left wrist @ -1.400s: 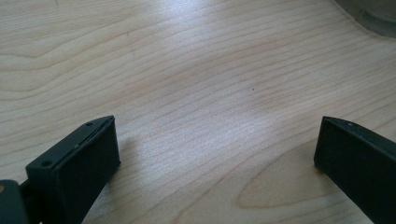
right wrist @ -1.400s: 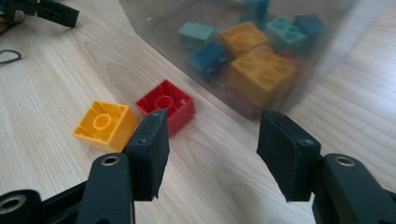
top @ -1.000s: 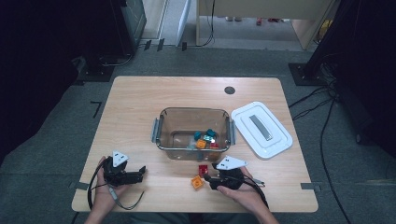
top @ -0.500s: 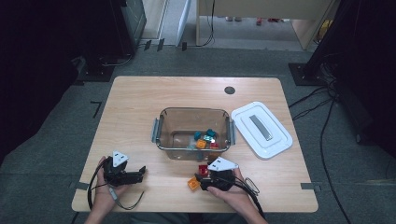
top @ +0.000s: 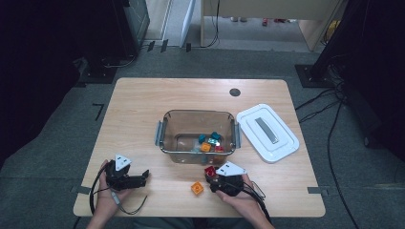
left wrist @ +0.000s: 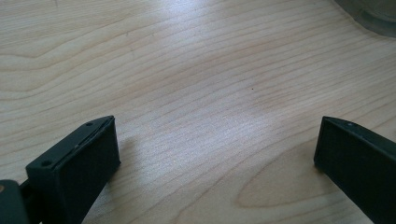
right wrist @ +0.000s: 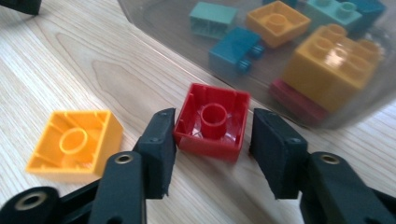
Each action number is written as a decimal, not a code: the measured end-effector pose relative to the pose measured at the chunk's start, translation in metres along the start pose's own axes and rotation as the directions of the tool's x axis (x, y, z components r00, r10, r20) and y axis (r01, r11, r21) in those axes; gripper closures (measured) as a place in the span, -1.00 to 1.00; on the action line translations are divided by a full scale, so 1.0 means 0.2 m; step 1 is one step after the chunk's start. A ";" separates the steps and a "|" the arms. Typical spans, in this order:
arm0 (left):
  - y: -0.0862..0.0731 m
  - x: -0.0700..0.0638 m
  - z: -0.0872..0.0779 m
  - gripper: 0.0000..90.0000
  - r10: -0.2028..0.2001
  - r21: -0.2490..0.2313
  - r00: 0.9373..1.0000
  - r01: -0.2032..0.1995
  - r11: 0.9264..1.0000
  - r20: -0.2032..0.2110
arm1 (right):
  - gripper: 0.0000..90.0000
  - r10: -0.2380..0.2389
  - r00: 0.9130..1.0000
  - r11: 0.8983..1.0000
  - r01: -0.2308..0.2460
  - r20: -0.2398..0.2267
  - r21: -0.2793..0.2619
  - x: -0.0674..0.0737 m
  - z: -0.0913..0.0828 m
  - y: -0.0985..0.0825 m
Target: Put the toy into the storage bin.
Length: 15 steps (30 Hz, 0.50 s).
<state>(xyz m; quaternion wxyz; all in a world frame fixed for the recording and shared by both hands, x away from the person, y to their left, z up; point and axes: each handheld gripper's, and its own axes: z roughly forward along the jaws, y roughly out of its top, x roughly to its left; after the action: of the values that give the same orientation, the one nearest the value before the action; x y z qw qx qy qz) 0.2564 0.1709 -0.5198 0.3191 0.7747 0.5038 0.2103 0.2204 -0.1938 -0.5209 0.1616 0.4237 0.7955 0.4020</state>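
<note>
A red brick (right wrist: 212, 121) lies studs-down on the table just in front of the clear bin (right wrist: 159, 28). My right gripper (right wrist: 212, 140) has just been closing and straddles this brick. One pad touches the brick's side and the other stands a sliver off. An orange brick (right wrist: 74, 144) lies upturned to its left. From above, the right gripper (top: 210, 174) sits at the table's front edge by the red brick (top: 209, 171) and the orange brick (top: 197, 187). My left gripper (top: 143, 177) rests at the front left. Its jaws (left wrist: 217, 140) stand wide over bare wood.
The clear bin (top: 165, 131) stands mid-table with several coloured bricks inside, among them a big yellow one (right wrist: 331, 65). Its white lid (top: 267, 132) lies to the right. A round cable hole (top: 234, 92) marks the far side.
The right hand has shifted slightly left toward the red brick and its jaws now sit around it. The left hand has stayed put.
</note>
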 end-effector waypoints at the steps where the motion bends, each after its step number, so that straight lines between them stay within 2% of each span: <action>1: 0.00 0.00 0.00 -1.00 0.000 0.000 1.000 0.000 1.000 0.000 | 0.28 0.002 1.000 1.000 -0.002 0.001 0.000 -0.01 -0.01 0.00; 7: 0.00 0.00 0.00 -1.00 0.000 0.000 1.000 0.000 1.000 0.000 | 0.31 0.001 1.000 1.000 -0.001 -0.018 -0.003 -0.06 -0.04 -0.02; 13: 0.00 0.00 0.00 -1.00 0.000 0.000 1.000 0.000 1.000 0.000 | 0.19 -0.033 0.999 0.999 0.033 0.007 -0.002 -0.02 0.00 0.00; 15: 0.00 0.00 0.00 -1.00 -0.001 0.000 1.000 0.001 1.000 0.000 | 0.27 -0.036 0.999 0.999 0.036 0.013 0.002 -0.01 0.00 0.00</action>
<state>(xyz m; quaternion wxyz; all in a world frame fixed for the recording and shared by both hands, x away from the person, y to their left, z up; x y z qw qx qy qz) 0.2564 0.1709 -0.5199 0.3193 0.7745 0.5039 0.2103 0.2218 -0.1950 -0.5214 0.1736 0.4118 0.8024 0.3955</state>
